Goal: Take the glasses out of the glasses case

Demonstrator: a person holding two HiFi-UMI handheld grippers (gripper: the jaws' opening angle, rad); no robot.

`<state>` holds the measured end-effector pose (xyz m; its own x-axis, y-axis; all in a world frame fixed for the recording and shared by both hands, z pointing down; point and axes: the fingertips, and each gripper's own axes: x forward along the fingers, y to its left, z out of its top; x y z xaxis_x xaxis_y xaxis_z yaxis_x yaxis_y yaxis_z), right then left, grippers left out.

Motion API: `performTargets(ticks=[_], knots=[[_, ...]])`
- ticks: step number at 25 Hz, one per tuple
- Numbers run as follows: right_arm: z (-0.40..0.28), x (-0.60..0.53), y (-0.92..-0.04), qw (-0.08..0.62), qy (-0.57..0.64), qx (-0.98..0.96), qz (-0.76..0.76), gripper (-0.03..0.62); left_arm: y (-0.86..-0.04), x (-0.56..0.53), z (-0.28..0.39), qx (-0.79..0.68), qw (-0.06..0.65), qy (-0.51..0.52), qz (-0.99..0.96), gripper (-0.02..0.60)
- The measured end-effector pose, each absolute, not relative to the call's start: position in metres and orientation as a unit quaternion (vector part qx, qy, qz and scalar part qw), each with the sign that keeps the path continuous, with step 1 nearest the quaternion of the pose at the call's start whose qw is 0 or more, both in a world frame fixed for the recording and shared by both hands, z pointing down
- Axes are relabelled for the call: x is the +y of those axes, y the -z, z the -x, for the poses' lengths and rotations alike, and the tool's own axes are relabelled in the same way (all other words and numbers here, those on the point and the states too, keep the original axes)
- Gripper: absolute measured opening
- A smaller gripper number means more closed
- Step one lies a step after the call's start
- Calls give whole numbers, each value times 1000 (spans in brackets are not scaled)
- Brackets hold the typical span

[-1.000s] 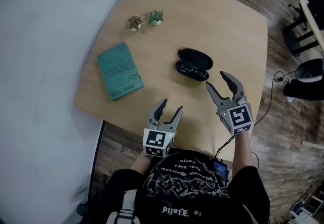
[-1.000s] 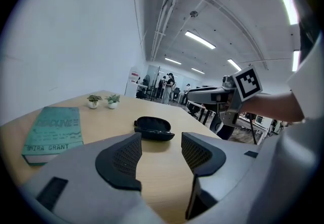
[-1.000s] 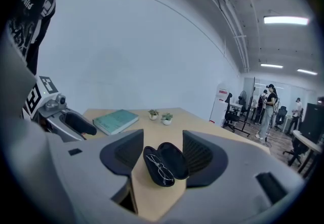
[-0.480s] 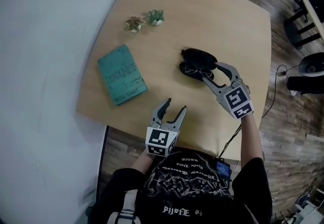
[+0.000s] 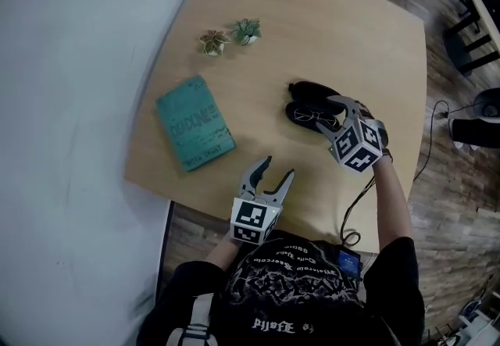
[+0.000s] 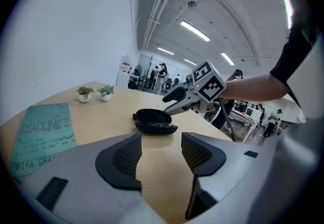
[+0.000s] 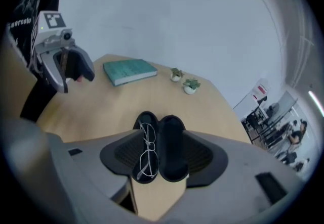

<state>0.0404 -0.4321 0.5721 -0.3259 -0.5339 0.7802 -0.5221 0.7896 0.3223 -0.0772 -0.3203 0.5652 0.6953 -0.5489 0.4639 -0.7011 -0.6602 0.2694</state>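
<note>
1. The case [image 7: 173, 153] lies open on the desk [image 5: 344, 32] with both halves facing up. In the right gripper view the glasses [image 7: 144, 153] rest in its left half.
2. The right gripper [image 7: 162, 156] is at the case with its jaws released and wide. They straddle both halves, and nothing is gripped.
3. The left gripper [image 5: 277, 169] hovers by the desk's near edge, well apart from the case. Its jaws are released, with only bare desk between them.
4. I judge the step in hand to be the reach for the glasses, which are not yet lifted.
5. The next move likely calls for shifting onto the glasses half and closing on the thin wire frame alone, then lifting straight up. Catching the case wall too would drag the case along. The left gripper could steady the case.
</note>
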Motion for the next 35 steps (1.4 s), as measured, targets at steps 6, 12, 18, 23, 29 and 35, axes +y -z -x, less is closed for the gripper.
performTargets(ticks=[6, 12, 18, 23, 29, 35], knots=[[-36, -434, -605, 540, 0, -801, -259, 250, -573, -335, 88, -364, 225, -175, -887, 252], [-36, -433, -635, 570, -12, -790, -224, 250, -583, -346, 94, -372, 234, -182, -880, 252], [-39, -438, -650, 591, -6, -778, -214, 250, -595, -350, 94, -364, 238, -193, -880, 252], [-42, -439, -660, 597, -8, -773, -214, 246, -605, -353, 96, -361, 237, -206, -878, 252], [-40, -441, -667, 606, -2, -768, -206, 222, -610, -358, 103, -369, 238, -211, -873, 252], [-38, -441, -671, 614, -10, -764, -199, 222, -610, -355, 101, -366, 237, -210, -875, 252]])
